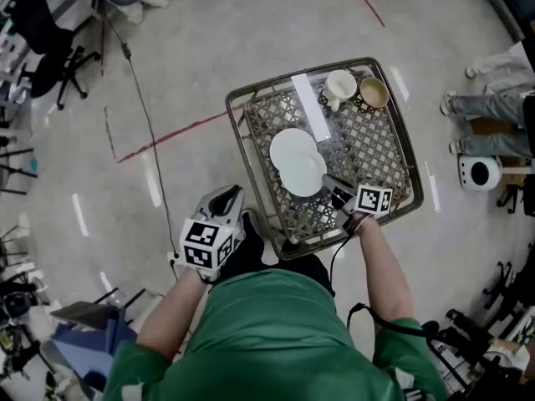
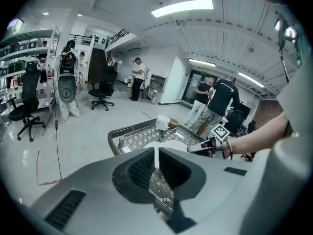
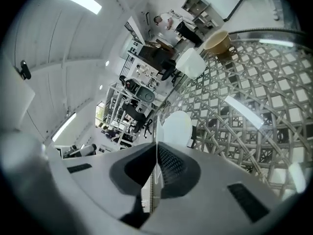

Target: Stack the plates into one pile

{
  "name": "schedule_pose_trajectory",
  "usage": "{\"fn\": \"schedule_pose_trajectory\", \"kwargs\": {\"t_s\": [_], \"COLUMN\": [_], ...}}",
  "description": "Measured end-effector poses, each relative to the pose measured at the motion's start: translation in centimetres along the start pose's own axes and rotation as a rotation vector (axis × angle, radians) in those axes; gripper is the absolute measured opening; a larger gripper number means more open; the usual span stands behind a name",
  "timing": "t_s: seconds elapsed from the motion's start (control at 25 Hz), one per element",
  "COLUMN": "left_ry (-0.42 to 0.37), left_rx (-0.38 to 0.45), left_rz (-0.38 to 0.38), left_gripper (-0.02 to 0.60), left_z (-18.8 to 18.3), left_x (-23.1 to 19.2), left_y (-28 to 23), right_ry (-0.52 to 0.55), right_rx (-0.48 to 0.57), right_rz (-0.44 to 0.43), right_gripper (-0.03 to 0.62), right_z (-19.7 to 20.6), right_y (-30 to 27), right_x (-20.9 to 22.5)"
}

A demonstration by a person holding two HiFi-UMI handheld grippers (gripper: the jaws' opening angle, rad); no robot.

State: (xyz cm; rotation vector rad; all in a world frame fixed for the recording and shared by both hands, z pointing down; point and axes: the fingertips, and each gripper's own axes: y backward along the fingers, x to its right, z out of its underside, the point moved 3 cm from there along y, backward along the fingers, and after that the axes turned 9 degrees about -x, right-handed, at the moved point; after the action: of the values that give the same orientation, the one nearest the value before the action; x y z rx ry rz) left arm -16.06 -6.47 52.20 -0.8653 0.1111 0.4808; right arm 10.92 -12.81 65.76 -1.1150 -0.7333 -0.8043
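Grey left gripper (image 1: 226, 195), jaws together on nothing, hangs lower left, off the tray (image 1: 242, 144). At centre, a plate (image 1: 308, 178) half covers the other plate (image 1: 286, 149). The right gripper (image 1: 332, 184) is clamped on its rim, so the pile looks nearly made, with only the release left.

Bright even light, fisheye-warped edges

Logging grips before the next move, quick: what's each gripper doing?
Left gripper: closed, empty.
Right gripper: closed on the rim of a plate.
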Motion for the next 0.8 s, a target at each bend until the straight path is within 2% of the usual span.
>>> {"fn": "schedule_pose_trajectory", "kwargs": {"t_s": [0.2, 0.36, 0.48, 0.8], "left_ry": [0.044, 0.072, 0.094, 0.115], "left_rx": [-0.004, -0.007, -0.010, -0.016], "left_rz": [-0.043, -0.071, -0.091, -0.106], "left_gripper": [0.034, 0.034, 0.034, 0.034], "left_z": [0.9, 1.3, 1.6, 2.0], "left_x": [-2.0, -3.1, -3.6, -4.2], "left_y": [0.9, 1.1, 1.6, 1.4], "right_ry": [-0.078, -0.145, -0.173, -0.180], "right_rx": [0.054, 0.059, 0.065, 0.018], "right_rz": [-0.032, -0.011, -0.033, 0.121], "right_gripper": [0.029, 0.029, 0.029, 0.031], "right_z": [-2.4, -3.6, -4.2, -4.1], "right_y": [-2.3, -3.7, -4.9, -6.5], "right_x": [0.6, 1.9, 2.6, 4.3]}}
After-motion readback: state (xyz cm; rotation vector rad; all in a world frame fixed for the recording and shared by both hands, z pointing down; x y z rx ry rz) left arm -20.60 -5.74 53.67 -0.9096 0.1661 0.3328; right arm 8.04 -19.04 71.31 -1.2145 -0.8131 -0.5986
